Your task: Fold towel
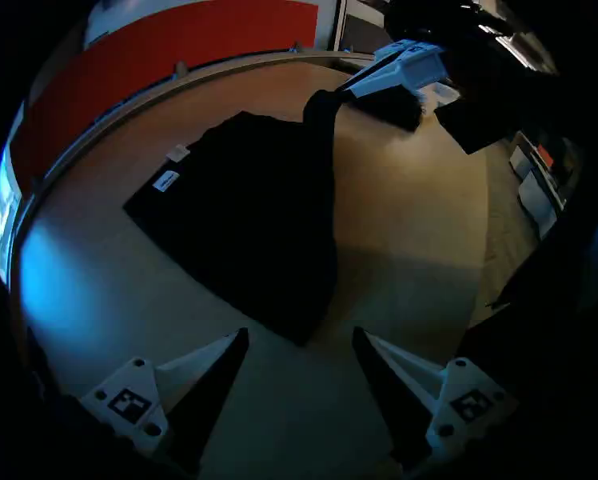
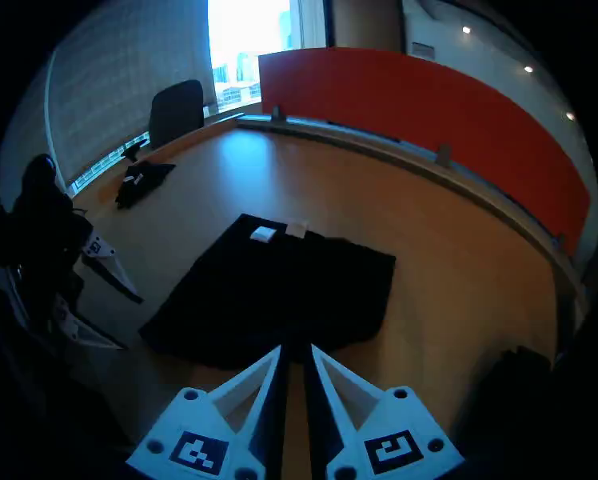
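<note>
While the right gripper pinches a towel corner at its 12 o'clock, the left gripper, fingers released, has a free corner dead ahead, 12 o'clock.

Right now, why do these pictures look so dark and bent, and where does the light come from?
Right gripper view: the window is blown out white, the table edge bows from the fisheye lens, and the black towel loses all detail. Left gripper view: dim overall, with a blue sheen on the table's left side.
</note>
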The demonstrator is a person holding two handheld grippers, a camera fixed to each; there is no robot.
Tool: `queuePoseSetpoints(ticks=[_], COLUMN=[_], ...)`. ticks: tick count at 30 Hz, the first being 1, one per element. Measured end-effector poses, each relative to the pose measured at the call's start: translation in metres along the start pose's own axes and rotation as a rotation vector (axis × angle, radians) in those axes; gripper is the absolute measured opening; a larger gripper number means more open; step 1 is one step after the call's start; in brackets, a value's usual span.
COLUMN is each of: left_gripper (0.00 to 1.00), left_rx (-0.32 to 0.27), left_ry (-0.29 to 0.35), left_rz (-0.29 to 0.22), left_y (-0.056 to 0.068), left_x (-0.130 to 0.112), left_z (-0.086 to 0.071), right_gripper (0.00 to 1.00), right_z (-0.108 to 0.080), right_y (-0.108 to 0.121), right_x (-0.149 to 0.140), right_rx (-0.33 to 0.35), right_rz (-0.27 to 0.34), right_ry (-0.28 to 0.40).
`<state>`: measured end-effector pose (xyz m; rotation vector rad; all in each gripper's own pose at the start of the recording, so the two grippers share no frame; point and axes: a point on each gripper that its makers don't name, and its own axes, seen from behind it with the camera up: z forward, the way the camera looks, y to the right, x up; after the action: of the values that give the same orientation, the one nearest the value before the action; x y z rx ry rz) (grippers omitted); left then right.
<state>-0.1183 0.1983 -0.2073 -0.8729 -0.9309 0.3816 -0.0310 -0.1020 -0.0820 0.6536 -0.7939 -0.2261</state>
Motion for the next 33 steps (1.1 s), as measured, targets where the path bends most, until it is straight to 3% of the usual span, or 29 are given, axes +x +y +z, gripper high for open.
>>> queuePoseSetpoints(ticks=[6, 11, 33], left_gripper=[0.93, 0.81, 0.53], left_rx=[0.003, 0.003, 0.025], left_ry=[-0.009, -0.008, -0.025], left_rz=[0.034, 0.034, 0.030], left_y=[0.002, 0.001, -0.004], left_x=[-0.005, -0.005, -0.012], left_z=[0.008, 0.012, 0.018], right_gripper=[0.12, 0.12, 0.12], right_z=[0.000, 0.000, 0.000], right_y=[0.000, 0.000, 0.002], right_x=[0.000, 0.000, 0.001], right_rx=[0.000, 0.000, -0.004], right_rz=[0.001, 0.001, 0.000], right_ry=[0.000, 0.000, 0.007])
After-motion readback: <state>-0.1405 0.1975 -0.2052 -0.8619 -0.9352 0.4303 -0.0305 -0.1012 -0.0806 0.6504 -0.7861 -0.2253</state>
